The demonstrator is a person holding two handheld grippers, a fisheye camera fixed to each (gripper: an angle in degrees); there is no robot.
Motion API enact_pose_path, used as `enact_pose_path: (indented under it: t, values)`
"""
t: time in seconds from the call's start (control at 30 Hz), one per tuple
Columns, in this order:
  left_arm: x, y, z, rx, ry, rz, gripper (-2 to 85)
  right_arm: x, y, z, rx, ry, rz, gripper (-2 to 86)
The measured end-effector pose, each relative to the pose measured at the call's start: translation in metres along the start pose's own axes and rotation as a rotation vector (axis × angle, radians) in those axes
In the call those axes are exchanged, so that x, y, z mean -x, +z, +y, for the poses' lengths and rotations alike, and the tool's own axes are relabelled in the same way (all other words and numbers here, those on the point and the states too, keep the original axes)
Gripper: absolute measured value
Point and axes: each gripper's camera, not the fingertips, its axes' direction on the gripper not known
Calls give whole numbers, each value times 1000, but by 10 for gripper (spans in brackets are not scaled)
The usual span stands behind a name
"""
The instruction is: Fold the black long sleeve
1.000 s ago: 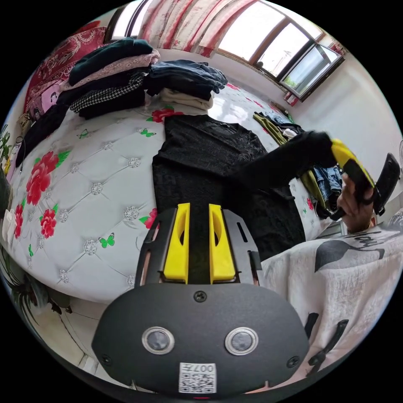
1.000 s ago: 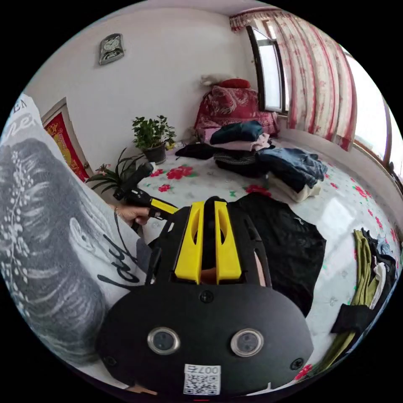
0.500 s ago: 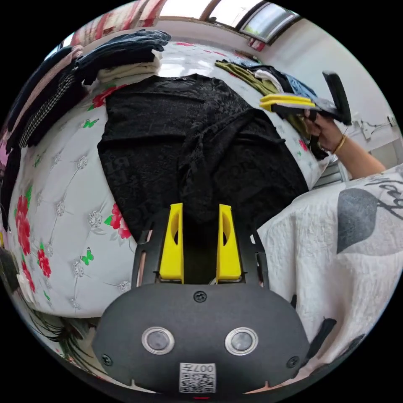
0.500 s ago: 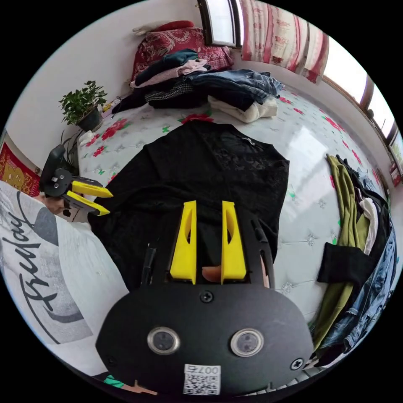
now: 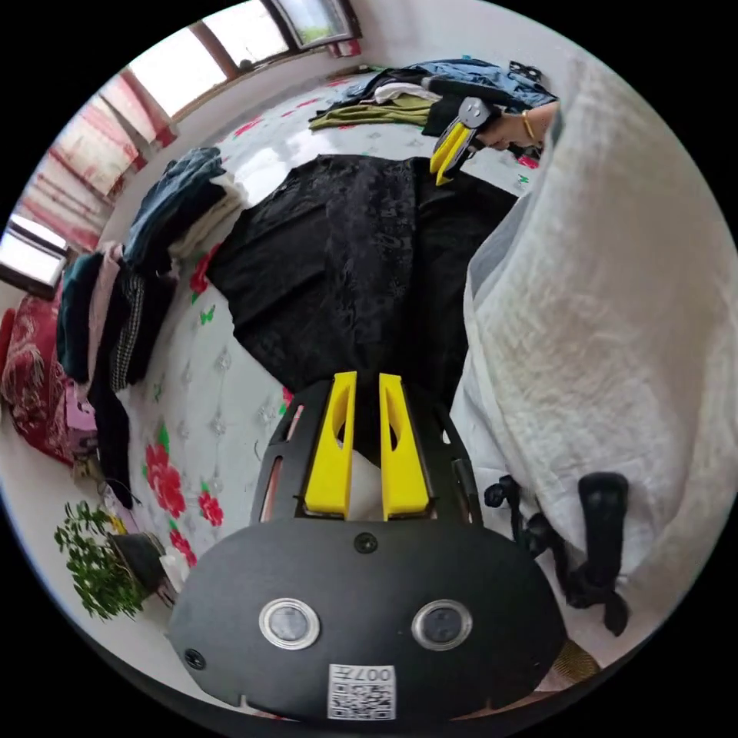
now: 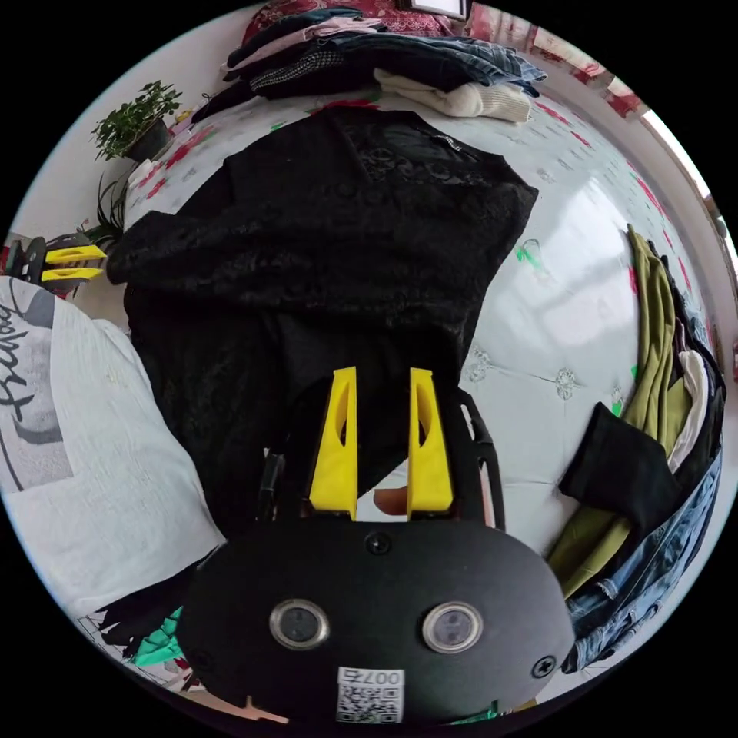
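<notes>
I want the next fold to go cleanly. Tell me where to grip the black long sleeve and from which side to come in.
Take the black long sleeve at its two near hem corners, coming in from the bed edge by the person. It lies flat with a sleeve already folded across the body, and the hem sits just ahead of the right gripper and the left gripper. Both look open, so lifting the hem toward the collar seems the natural fold.

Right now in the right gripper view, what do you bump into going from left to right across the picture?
Left claw → person's white shirt → black long sleeve → right claw → bare flowered bedcover → pile of green and denim clothes.
</notes>
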Motion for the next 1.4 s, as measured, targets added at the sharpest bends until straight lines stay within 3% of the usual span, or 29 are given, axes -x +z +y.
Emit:
enact_pose_path:
  t: [0.13,0.3,0.43,0.5,0.6,0.7,0.77,0.9,1.07,1.23,1.4]
  values:
    - [30,7,17,-10,-313,139,52,-26,-37,-8,-75,29,-67,63]
    - [69,14,20,-89,-553,230,49,-67,-64,-58,-237,145,-110,54]
    - [77,51,-4,-5,-583,297,61,-84,-52,-128,-261,171,-101,54]
    - [72,80,-21,164,-587,293,62,-89,-41,-154,-240,196,-88,57]
    - [66,72,-28,190,-578,210,44,-104,-14,-179,-155,271,-69,61]
    - [69,62,-17,215,-629,188,30,-123,-17,-171,-210,393,6,62]
    - [75,56,-3,212,-711,202,17,-139,-25,-160,-233,450,-115,65]
    - [79,38,30,186,-813,190,35,-136,-50,-126,-286,516,-91,70]
    - [67,29,59,115,-905,254,66,-87,-88,-24,-385,496,-216,71]
    - [42,41,90,144,-961,338,89,-33,-81,88,-278,559,-317,74]
    - [37,44,89,143,-911,378,98,26,-66,146,-136,584,-256,73]
